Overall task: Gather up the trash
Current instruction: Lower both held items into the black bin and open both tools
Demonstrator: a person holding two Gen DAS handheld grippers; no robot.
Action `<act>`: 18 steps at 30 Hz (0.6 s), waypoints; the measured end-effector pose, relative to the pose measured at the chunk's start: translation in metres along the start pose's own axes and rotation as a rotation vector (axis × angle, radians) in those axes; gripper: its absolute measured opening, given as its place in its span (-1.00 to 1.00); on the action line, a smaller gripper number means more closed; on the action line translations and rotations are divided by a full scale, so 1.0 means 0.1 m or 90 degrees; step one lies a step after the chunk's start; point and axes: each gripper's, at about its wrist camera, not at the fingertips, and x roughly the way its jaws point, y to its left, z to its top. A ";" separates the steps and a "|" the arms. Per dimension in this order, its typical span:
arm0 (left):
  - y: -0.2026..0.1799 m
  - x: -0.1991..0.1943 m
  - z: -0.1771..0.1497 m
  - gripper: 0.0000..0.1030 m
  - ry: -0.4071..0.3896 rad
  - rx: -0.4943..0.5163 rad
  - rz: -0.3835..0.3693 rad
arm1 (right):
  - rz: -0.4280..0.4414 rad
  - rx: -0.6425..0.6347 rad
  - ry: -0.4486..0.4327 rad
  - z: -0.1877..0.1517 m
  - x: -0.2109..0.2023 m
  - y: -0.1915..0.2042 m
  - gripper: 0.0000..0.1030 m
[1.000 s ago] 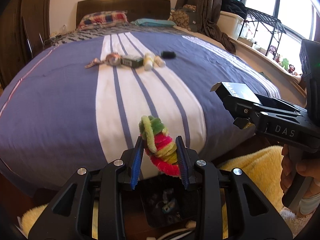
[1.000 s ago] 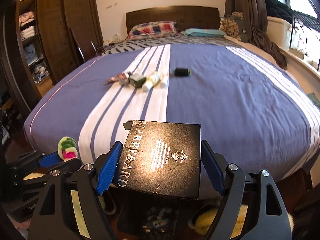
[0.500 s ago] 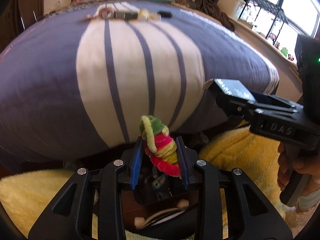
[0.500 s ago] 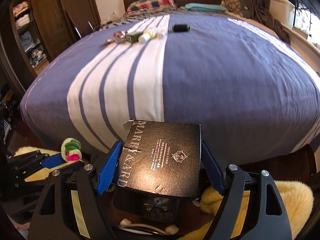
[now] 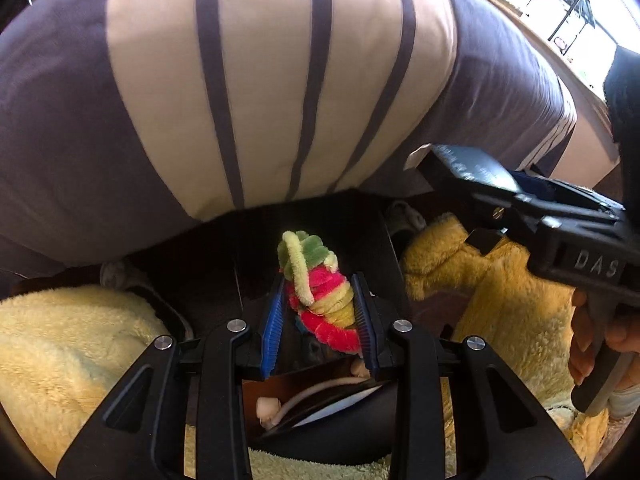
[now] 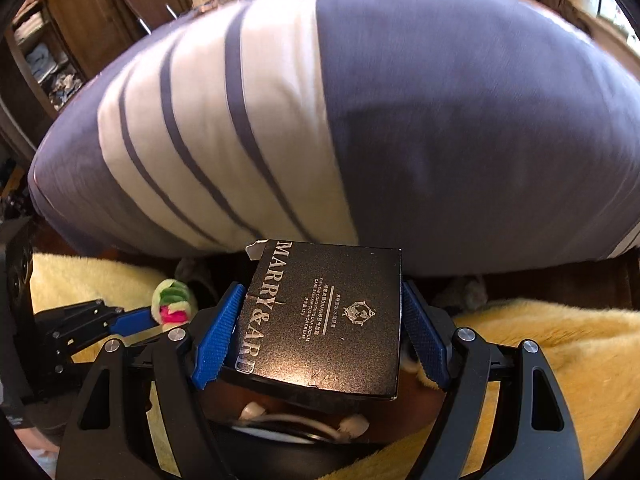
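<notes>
I have a bundle of pipe cleaners [image 5: 320, 292], green, yellow and pink, pinched between the 2 blue pads of my left gripper [image 5: 319, 314], jaws pressed against its sides. My right gripper [image 6: 322, 322] holds a flat black box [image 6: 324, 320] printed "MARRY&ARD", jaws clamped on its 2 side edges, one torn flap at its far left corner. Both pieces of trash hang low at the foot of the bed [image 6: 440, 120], whose purple and white striped cover [image 5: 260, 80] fills the upper view. Beneath the grippers sits a dark bin [image 5: 320, 432] holding white earphones [image 6: 344, 426], with a fuzzy yellow rug [image 6: 560, 360] around it.
</notes>
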 end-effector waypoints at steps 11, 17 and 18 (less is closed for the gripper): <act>0.06 0.31 -0.01 -0.37 0.063 -0.004 -0.003 | 0.013 0.013 0.076 -0.03 0.38 -0.03 0.53; 0.14 0.33 0.00 -0.27 0.068 -0.014 -0.004 | 0.019 0.013 0.097 0.08 0.53 -0.01 0.56; 0.14 0.34 0.00 -0.24 0.068 -0.015 -0.002 | 0.022 0.016 0.099 0.09 0.55 -0.01 0.56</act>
